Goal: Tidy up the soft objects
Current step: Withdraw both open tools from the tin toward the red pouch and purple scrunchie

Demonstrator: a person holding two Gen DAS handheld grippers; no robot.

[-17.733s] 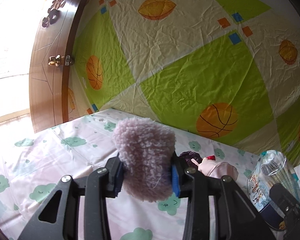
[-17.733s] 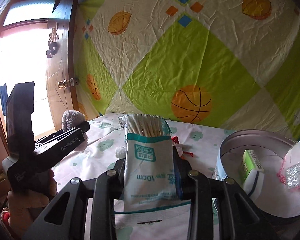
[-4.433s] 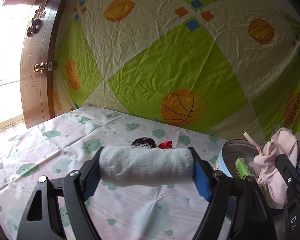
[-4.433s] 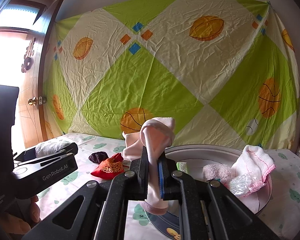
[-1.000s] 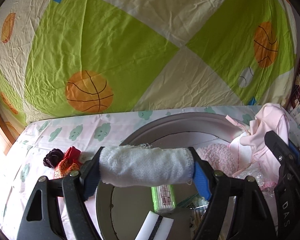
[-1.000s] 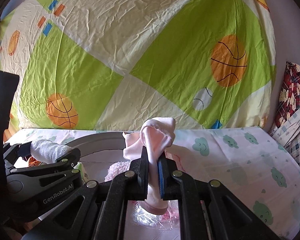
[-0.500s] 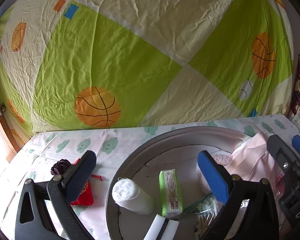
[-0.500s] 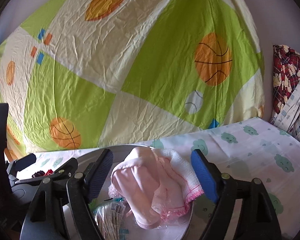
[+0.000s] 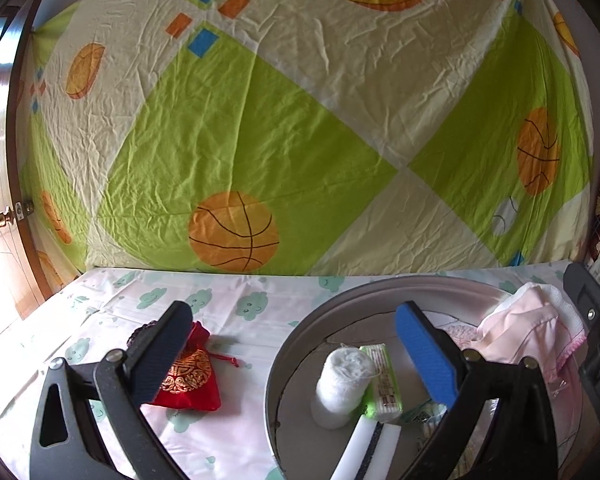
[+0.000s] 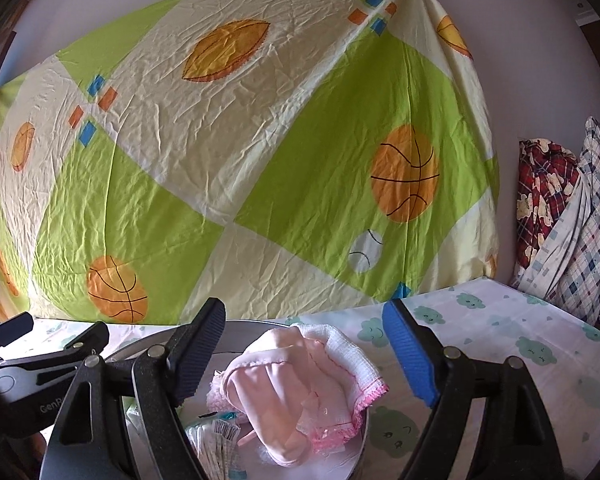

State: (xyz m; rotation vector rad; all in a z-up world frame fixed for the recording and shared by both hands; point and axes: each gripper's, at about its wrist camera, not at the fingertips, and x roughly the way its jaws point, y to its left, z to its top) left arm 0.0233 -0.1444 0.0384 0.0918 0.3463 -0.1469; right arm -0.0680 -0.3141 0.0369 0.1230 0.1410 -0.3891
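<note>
My left gripper (image 9: 296, 352) is open and empty above the left rim of a round grey tin (image 9: 300, 340). In the tin stand a white rolled towel (image 9: 342, 380), a green packet (image 9: 384, 380), a white sponge (image 9: 368, 448) and pink cloth (image 9: 528, 332). A red pouch (image 9: 192, 384) and a dark scrunchie (image 9: 140, 330) lie on the sheet to the left. My right gripper (image 10: 304, 360) is open and empty above a pink sock (image 10: 284, 392) on a white cloth (image 10: 348, 360) in the tin (image 10: 240, 330).
A cloud-print sheet (image 9: 240, 308) covers the bed. A green and cream basketball-print cloth (image 9: 260, 140) hangs behind. A wooden door (image 9: 4, 200) is at left. Plaid bedding (image 10: 568, 232) is piled at right. The left gripper also shows in the right wrist view (image 10: 40, 360).
Both grippers let go half a second back: the towel roll and the pink sock now lie in the tin. Since then both grippers have drawn back and up a little.
</note>
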